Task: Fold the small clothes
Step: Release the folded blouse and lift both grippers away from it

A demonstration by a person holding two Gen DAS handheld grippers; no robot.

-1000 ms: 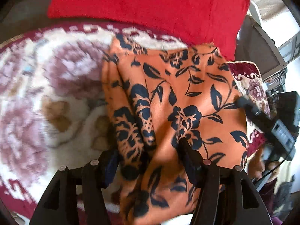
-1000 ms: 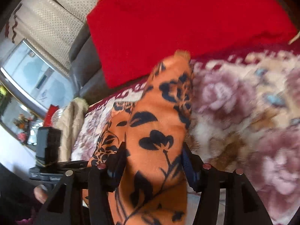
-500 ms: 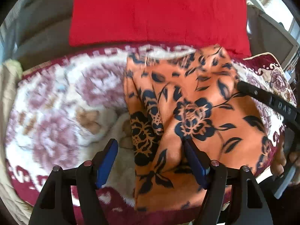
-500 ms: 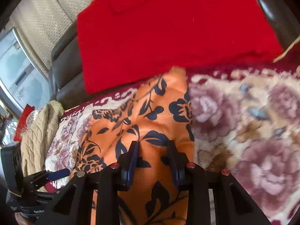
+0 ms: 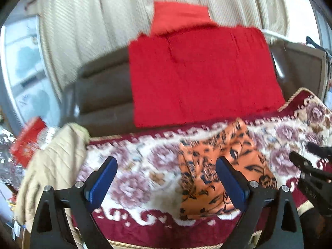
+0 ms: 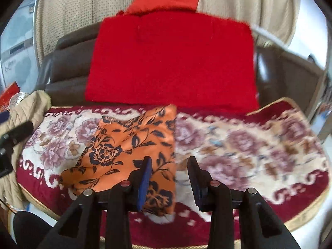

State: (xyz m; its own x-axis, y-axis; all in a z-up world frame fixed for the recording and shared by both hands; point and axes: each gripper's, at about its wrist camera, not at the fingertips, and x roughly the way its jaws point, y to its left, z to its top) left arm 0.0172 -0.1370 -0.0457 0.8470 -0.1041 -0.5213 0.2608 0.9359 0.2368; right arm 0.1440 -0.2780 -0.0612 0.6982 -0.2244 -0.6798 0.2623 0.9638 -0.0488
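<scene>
Jaws of both the left gripper (image 5: 166, 173) and right gripper (image 6: 169, 169) have just been opening, standing apart, gripping nothing; the orange floral garment (image 6: 128, 147) is lying folded on the flowered rug (image 6: 238, 145), at eleven o'clock from the right gripper.

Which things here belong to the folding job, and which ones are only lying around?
Belonging to the job:
- orange floral garment, lying folded on the floral blanket
- left gripper, open, holding nothing
- right gripper, open, holding nothing

Just lying about:
- red cloth over the dark sofa back
- beige quilted cloth at the blanket's left
- cream curtain behind
</scene>
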